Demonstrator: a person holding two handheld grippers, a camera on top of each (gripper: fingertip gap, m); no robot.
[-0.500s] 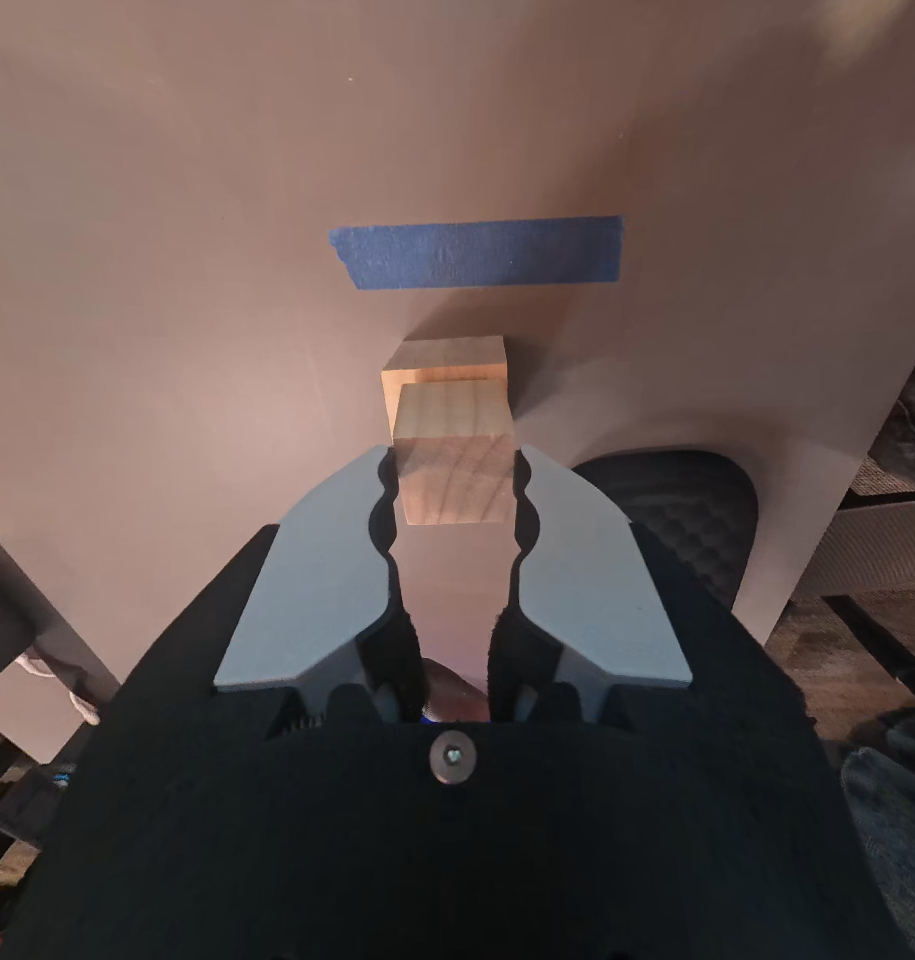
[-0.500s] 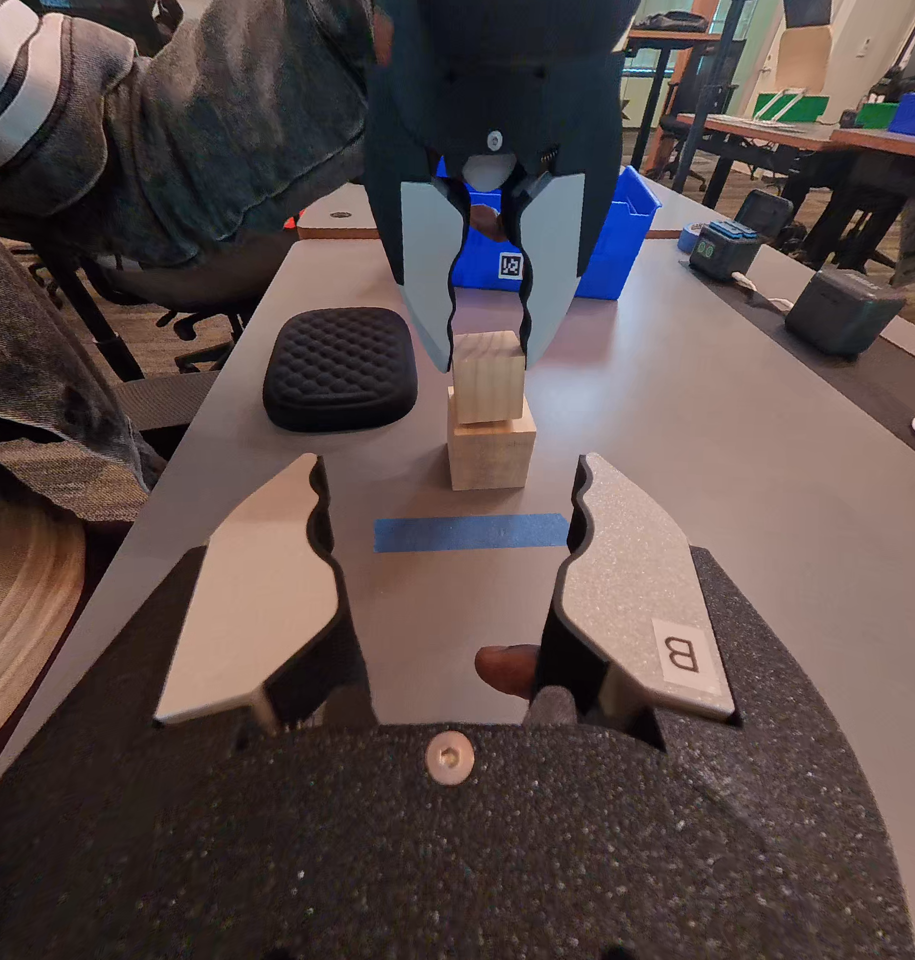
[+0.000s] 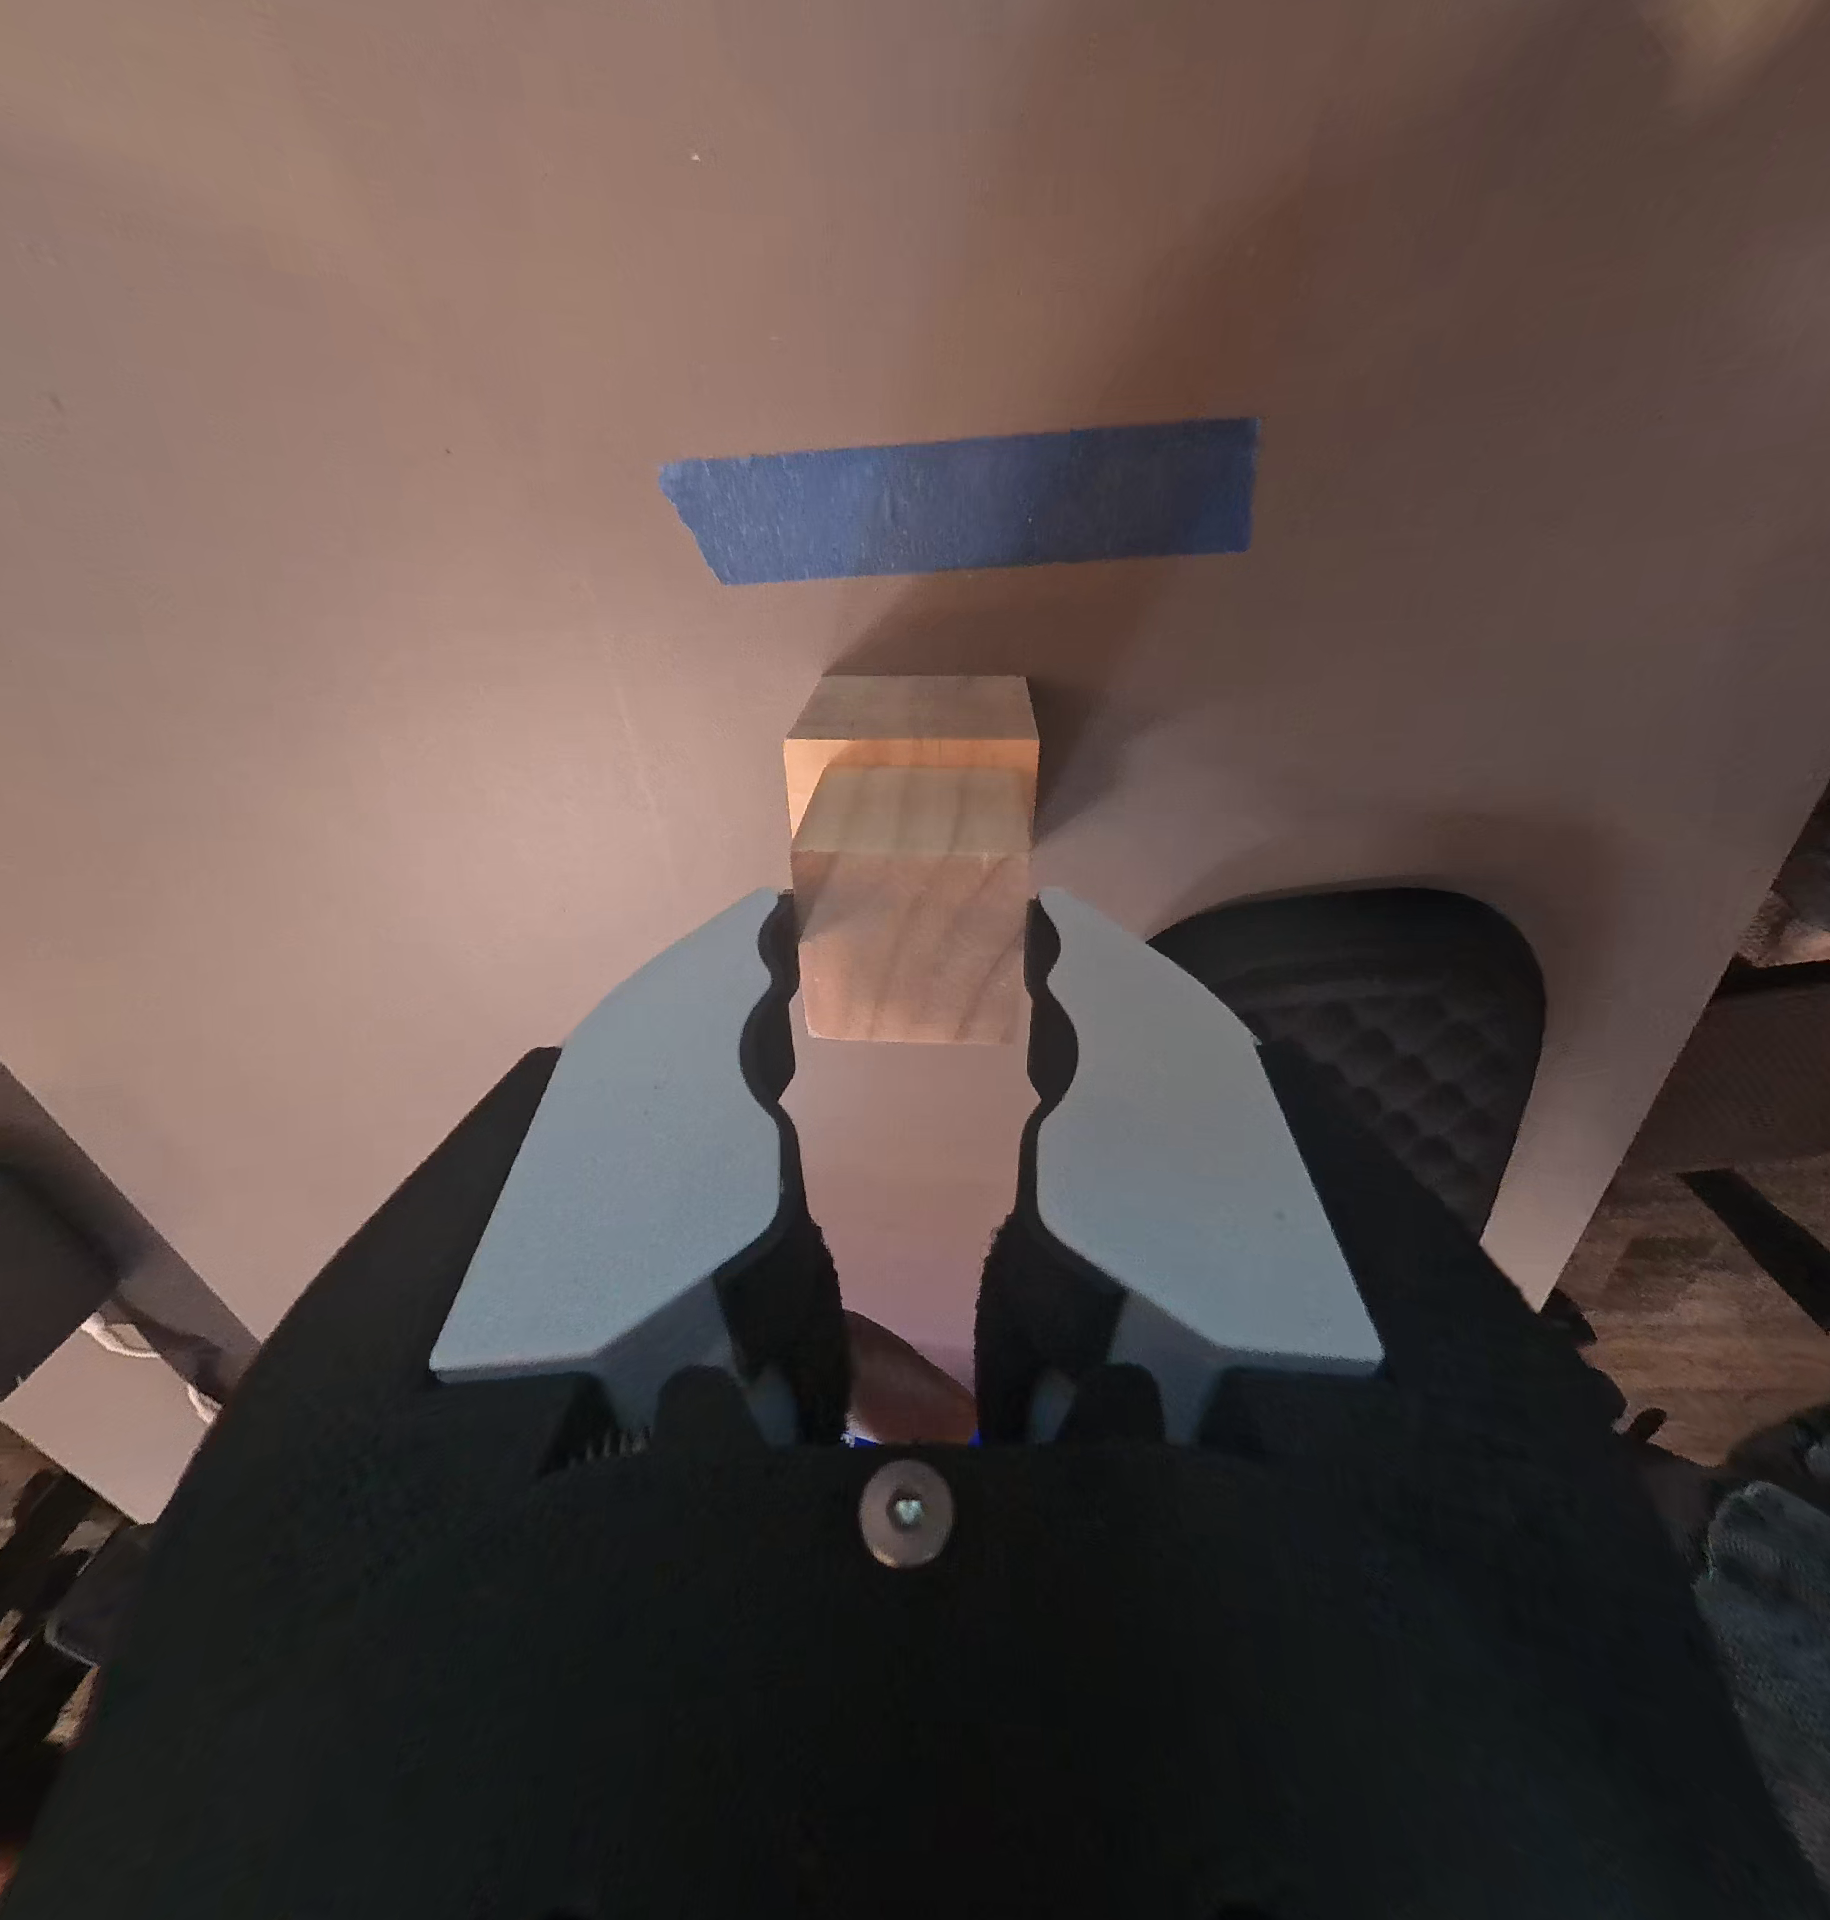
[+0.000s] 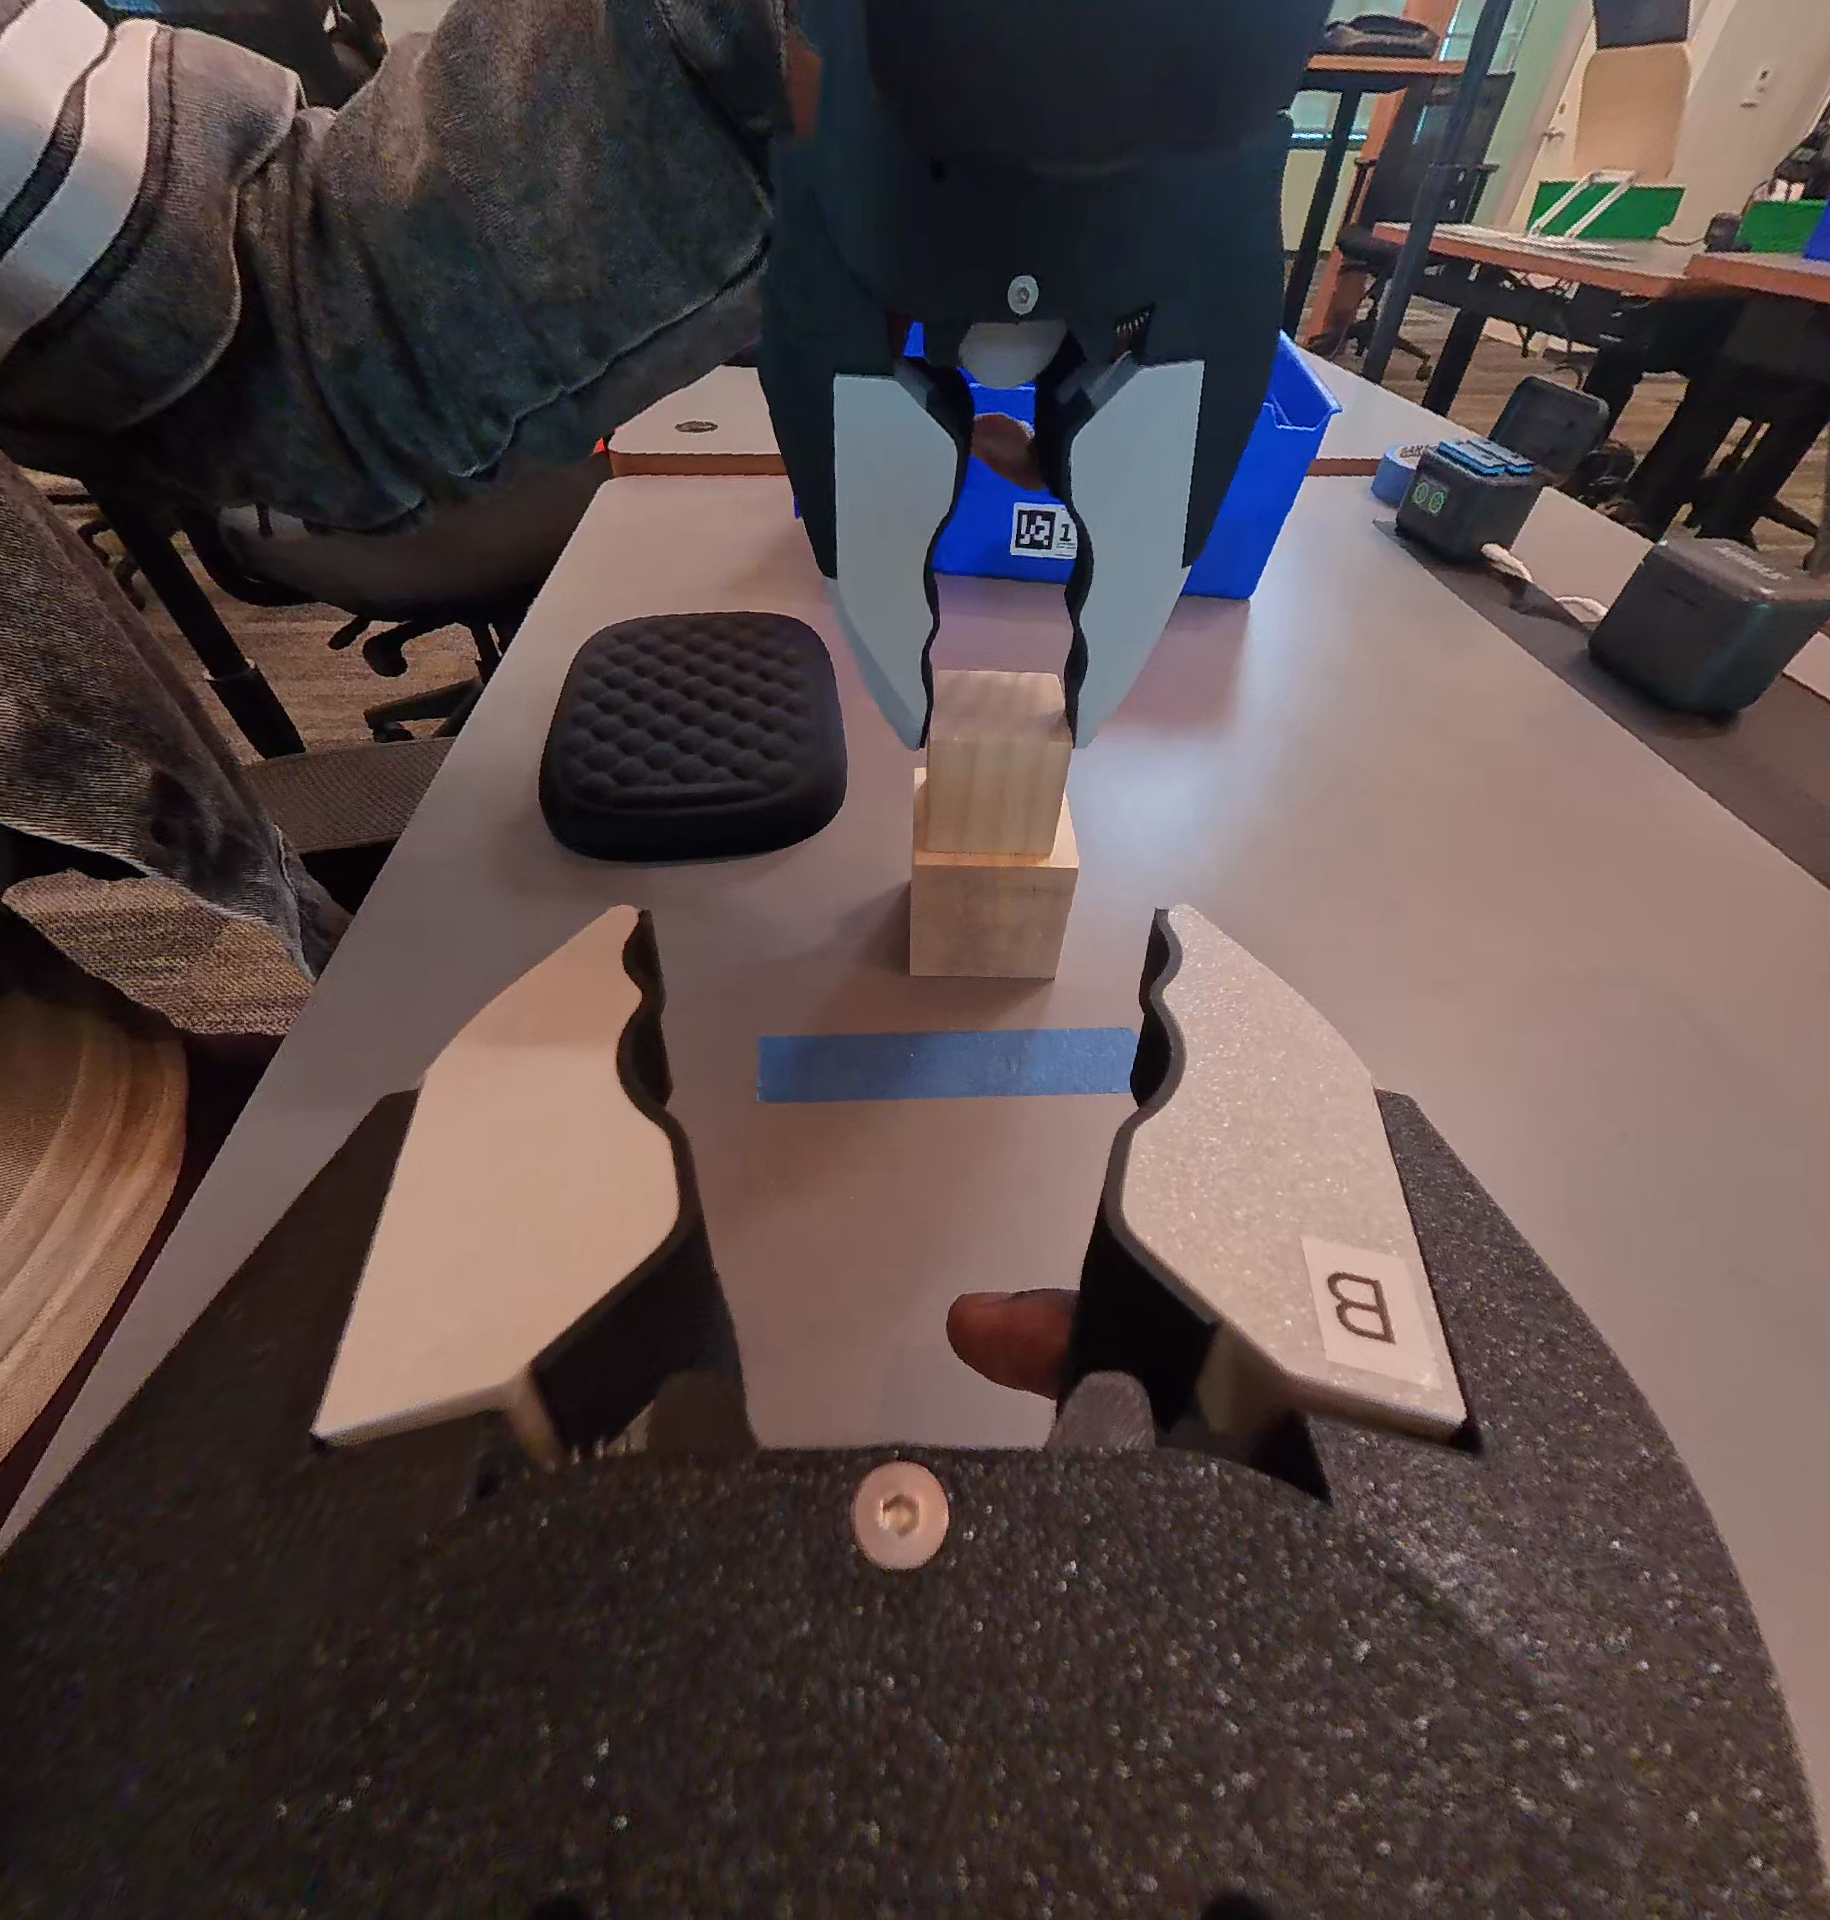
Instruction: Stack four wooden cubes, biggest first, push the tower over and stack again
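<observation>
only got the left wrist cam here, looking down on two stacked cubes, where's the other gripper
Observer: The right gripper hangs on the far side of the blue tape from the stack, jaws wide apart with nothing between them.
Operator: any more cubes around
Observer: None shows in either view; a blue bin stands on the table behind the stack.
Operator: is the top cube square on the bottom one
Observer: Not quite; from the right wrist view the smaller cube sits slightly left of centre on the larger cube.
</observation>
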